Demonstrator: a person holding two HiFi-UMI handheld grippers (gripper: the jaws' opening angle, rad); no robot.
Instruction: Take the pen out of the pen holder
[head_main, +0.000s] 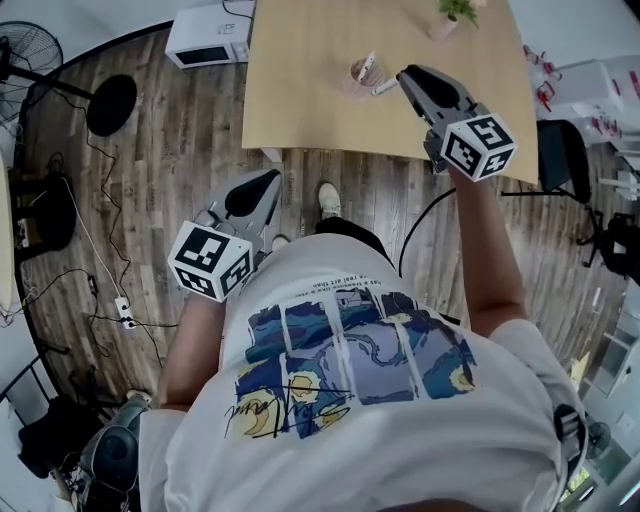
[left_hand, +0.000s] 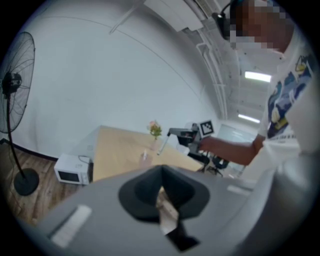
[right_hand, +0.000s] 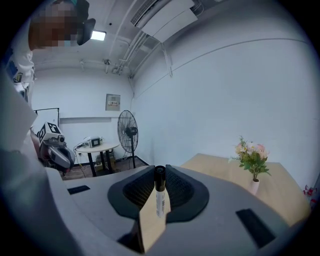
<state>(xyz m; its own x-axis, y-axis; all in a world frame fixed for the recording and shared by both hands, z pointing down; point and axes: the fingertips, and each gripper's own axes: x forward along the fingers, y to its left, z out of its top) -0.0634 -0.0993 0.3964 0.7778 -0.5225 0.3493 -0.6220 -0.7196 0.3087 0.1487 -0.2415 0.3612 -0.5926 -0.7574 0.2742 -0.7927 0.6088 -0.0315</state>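
Note:
A clear pinkish pen holder (head_main: 362, 75) stands on the light wooden table (head_main: 300, 115) with a pen left inside it. My right gripper (head_main: 405, 75) hangs over the table just right of the holder, shut on a white pen with a black cap (right_hand: 159, 192) that stands upright between its pads. In the left gripper view the pen (left_hand: 161, 146) hangs from the right gripper (left_hand: 175, 132) above the holder (left_hand: 145, 156). My left gripper (head_main: 262, 180) is off the table, over the floor by the person's left side. Its jaws (left_hand: 161, 185) stand together with nothing between them.
A small vase of flowers (head_main: 450, 15) stands at the table's far edge. On the floor to the left of the table sits a white microwave (head_main: 210, 35), with a standing fan (head_main: 30, 60) and cables further left. An office chair (head_main: 565, 160) is at the right.

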